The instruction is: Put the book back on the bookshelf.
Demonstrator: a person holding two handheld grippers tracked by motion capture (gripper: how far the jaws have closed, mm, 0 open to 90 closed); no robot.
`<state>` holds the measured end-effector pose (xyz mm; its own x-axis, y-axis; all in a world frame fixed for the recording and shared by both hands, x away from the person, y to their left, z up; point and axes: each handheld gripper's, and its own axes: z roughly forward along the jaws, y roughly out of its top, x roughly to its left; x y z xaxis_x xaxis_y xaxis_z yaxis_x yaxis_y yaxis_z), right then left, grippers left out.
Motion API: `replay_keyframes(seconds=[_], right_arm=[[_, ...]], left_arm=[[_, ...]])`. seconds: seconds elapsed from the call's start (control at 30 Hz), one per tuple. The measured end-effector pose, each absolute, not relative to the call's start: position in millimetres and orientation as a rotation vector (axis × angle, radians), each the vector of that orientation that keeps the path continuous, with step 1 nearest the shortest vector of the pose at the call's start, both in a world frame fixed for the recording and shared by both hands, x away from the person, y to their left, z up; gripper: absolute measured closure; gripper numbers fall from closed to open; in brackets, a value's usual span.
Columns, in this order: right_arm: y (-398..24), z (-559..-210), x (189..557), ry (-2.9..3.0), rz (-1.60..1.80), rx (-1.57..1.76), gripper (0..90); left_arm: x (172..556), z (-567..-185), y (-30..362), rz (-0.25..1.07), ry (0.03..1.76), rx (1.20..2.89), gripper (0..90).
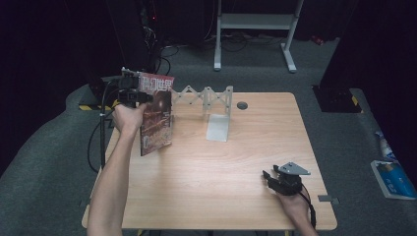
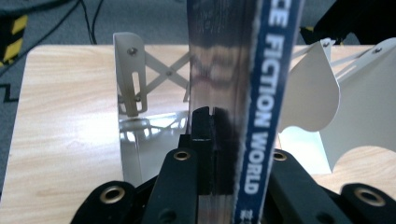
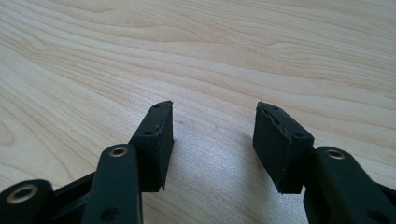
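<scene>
- A magazine [image 1: 156, 114] is held upright above the far left part of the table [image 1: 216, 187]. It is gripped by the left gripper [image 1: 140, 97] near its top edge, so it hangs straight, likely to be slid in like a book on a shelf.
- In the left gripper view, the black jaws are seen clamped tight on the magazine [image 2: 233, 93], with its blue spine turned toward the camera.
- Just to the right of the magazine, at the far side of the table, a white folding rack [image 1: 206, 101] is stood up. Its thin dividers [image 2: 130, 74] are set apart, so a gap is left where the magazine can probably be put.
- A small dark round hole [image 1: 242, 105] is seen in the table, right of the rack.
- At the near right, the right gripper [image 1: 269, 179] is rested low on the table. Its jaws are spread wide with nothing between them, so it is likely kept out of the way.
</scene>
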<state>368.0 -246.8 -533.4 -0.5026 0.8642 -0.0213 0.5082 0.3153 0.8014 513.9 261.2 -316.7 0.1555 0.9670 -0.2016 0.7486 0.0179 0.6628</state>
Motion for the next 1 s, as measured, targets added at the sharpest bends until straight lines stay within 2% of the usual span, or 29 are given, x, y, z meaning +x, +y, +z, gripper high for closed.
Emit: replay_keyframes(seconds=[0.4,1.0], right_arm=[[-247,-533,368,2.136,1.056,1.214,47.9],[-247,-533,368,2.135,1.058,1.216,47.9]], left_arm=[[513,-312,259,0.455,1.619,1.837,83.5],[500,-318,257,0.596,1.527,1.699,83.7]])
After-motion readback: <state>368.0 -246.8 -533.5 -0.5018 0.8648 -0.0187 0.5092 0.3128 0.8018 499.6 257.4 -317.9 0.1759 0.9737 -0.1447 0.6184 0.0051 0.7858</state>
